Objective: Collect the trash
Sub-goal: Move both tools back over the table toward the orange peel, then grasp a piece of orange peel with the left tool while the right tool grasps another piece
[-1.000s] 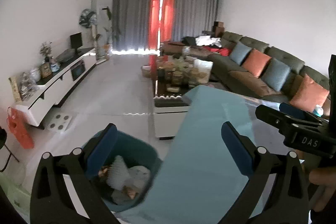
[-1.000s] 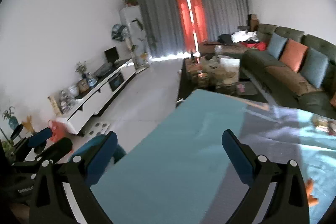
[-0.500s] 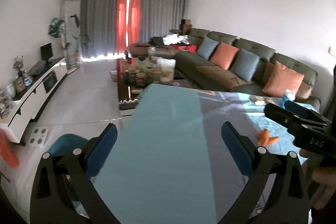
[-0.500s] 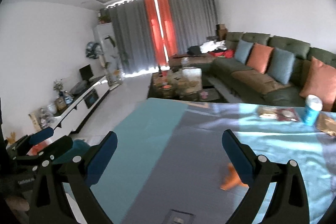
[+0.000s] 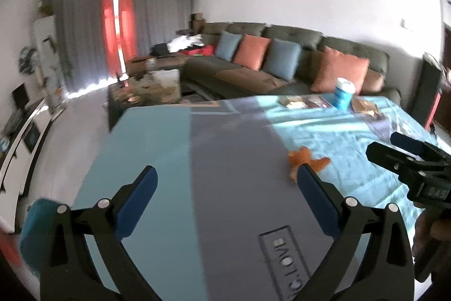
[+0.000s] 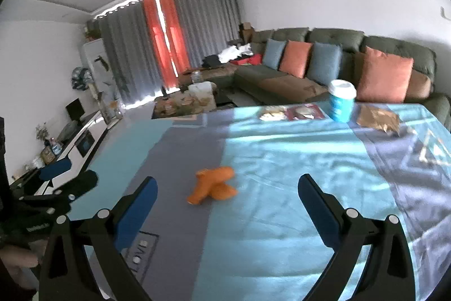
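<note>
Right wrist view puts the orange peel (image 6: 212,184) on the tablecloth (image 6: 282,188), just ahead of the right gripper (image 6: 227,193) and a little toward its left finger. Both jaws are spread wide with nothing between them. My guess is that the step in hand is the approach to the next piece of trash, and the peel looks like the nearest candidate. The next move would call for bringing the spread fingers down either side of the peel, low enough to catch it without bunching the cloth, then closing.

Further back near the sofa-side edge sit a blue cup (image 6: 341,100), a brown crumpled wrapper (image 6: 377,118) and a flat packet (image 6: 290,112), well apart from the peel.

From the left wrist, the left gripper (image 5: 225,184) is released too and empty, held over the grey band of the cloth, with the peel (image 5: 305,158) just beyond its right fingertip. The teal bin (image 5: 35,227) shows blurred at the lower left, off the table's corner. Both tools are held level and side by side, pointed across the table.
</note>
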Demonstrator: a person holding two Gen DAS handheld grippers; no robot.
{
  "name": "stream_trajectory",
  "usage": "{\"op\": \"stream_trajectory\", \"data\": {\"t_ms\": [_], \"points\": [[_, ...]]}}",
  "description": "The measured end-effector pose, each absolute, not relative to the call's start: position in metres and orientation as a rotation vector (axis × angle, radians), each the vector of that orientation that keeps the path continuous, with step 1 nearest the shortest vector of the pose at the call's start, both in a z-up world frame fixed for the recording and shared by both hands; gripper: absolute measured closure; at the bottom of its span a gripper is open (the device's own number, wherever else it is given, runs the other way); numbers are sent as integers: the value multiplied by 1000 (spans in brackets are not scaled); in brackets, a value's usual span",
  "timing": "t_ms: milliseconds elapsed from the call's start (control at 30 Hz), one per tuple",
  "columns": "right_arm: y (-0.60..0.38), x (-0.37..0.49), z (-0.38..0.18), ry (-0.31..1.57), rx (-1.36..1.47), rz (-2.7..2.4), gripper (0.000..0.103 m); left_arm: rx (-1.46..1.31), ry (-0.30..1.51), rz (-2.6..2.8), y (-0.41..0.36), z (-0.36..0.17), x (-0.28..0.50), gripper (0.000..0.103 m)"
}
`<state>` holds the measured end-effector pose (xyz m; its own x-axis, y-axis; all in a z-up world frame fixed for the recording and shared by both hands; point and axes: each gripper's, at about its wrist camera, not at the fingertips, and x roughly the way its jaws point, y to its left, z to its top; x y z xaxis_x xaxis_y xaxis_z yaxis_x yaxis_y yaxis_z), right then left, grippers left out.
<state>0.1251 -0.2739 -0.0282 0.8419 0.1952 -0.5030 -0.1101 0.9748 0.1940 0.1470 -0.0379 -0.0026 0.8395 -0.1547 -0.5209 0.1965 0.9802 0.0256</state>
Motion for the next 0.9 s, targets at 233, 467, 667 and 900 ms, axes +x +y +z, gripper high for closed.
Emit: {"op": "stream_trajectory", "data": {"t_ms": [233,467,667,900], "points": [[-294,126,-39,570,203,142,7,158,621,-282,-88,-32,190,6],[-300,133,-47,593,233,148,7,137,686,-344,-113,-47,224,24],[-303,139,-49,601,242,154,7,129,754,-377,-122,-64,240,28],[-305,147,-51,610,251,161,7,123,815,-427,-128,-75,250,52]]}}
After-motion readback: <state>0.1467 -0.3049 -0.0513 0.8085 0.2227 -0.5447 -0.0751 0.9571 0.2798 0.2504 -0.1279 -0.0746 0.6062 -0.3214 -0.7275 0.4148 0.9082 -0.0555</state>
